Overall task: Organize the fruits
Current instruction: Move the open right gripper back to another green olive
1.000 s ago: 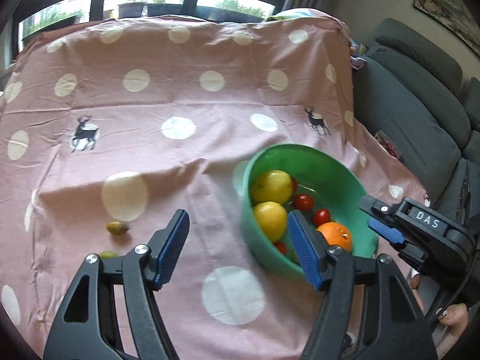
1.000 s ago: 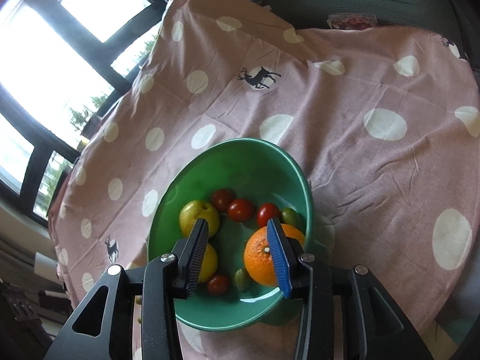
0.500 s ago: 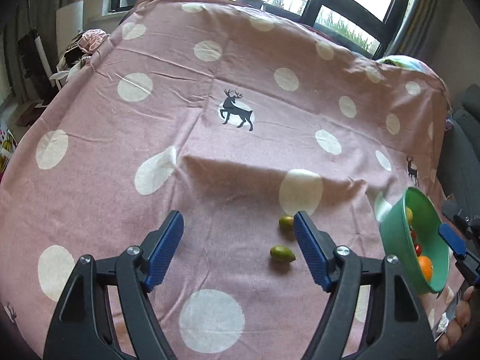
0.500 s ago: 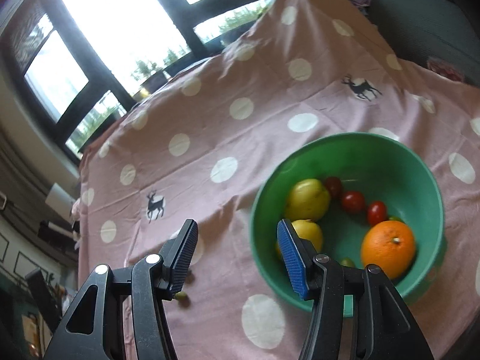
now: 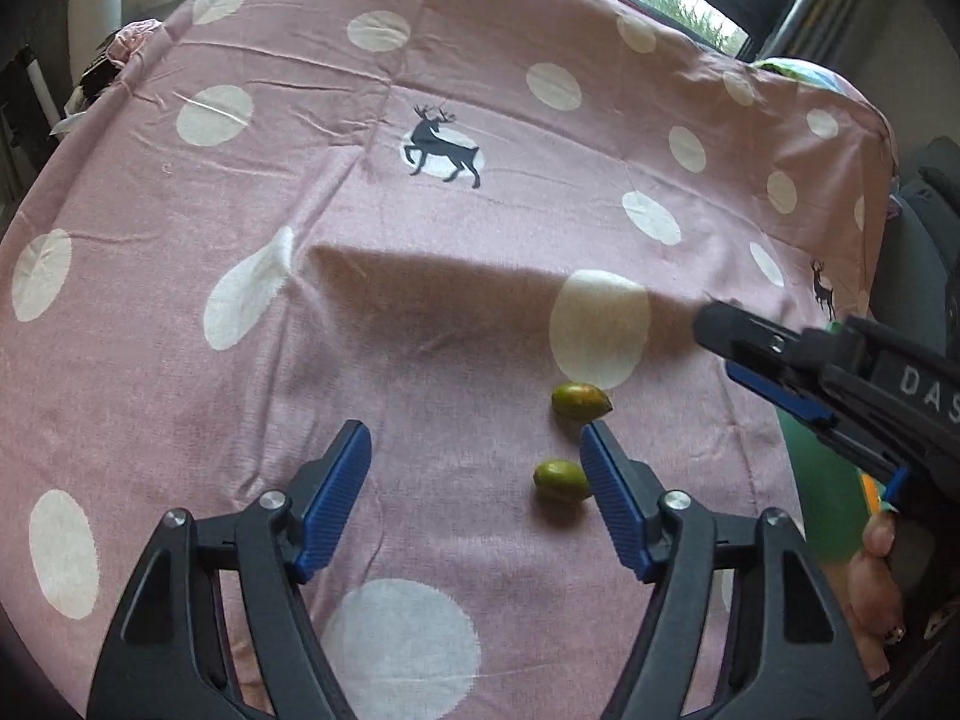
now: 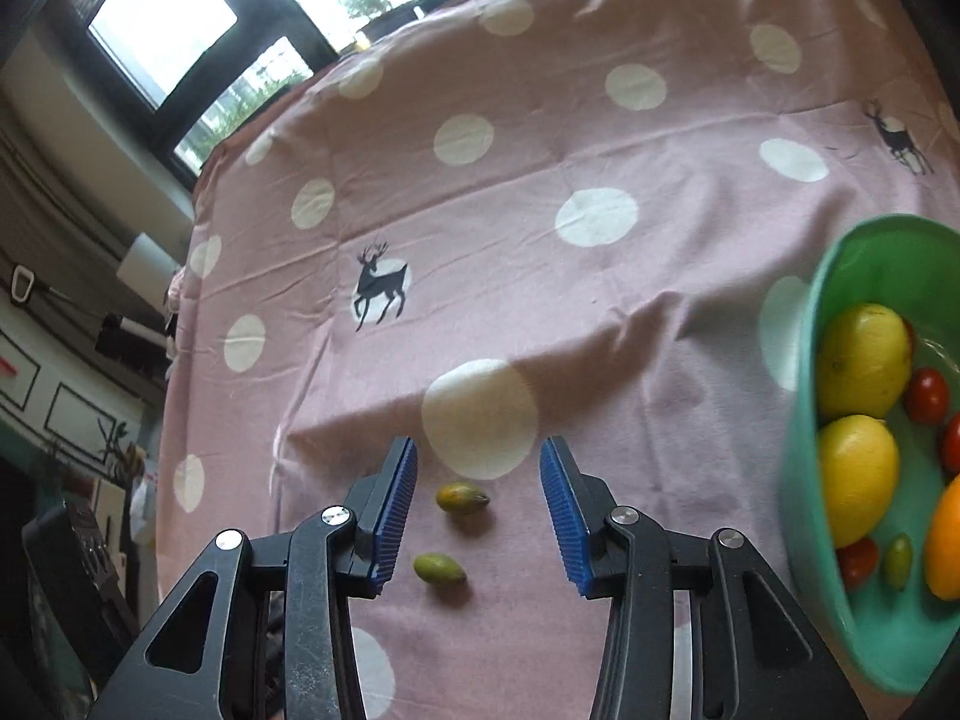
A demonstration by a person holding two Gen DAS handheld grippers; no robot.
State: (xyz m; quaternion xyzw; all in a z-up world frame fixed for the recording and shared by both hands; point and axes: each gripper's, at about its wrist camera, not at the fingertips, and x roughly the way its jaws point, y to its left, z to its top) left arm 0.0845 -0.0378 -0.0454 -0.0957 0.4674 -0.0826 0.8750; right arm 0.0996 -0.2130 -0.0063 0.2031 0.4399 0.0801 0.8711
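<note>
Wrinkled pink dotted cloth [image 5: 180, 312] covers the surface; two small oval green fruits [image 6: 440, 567] lie under both grippers' empty, closing jaws

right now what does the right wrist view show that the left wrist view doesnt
Only the right wrist view shows inside the green bowl: two yellow fruits, cherry tomatoes, an orange and one small green fruit.

Only the left wrist view shows the right gripper from outside, with the person's hand under it.

Both show the pink dotted cloth and two small green fruits lying loose on it. Each view's own gripper is closing with nothing held; the left gripper is the wider.
</note>
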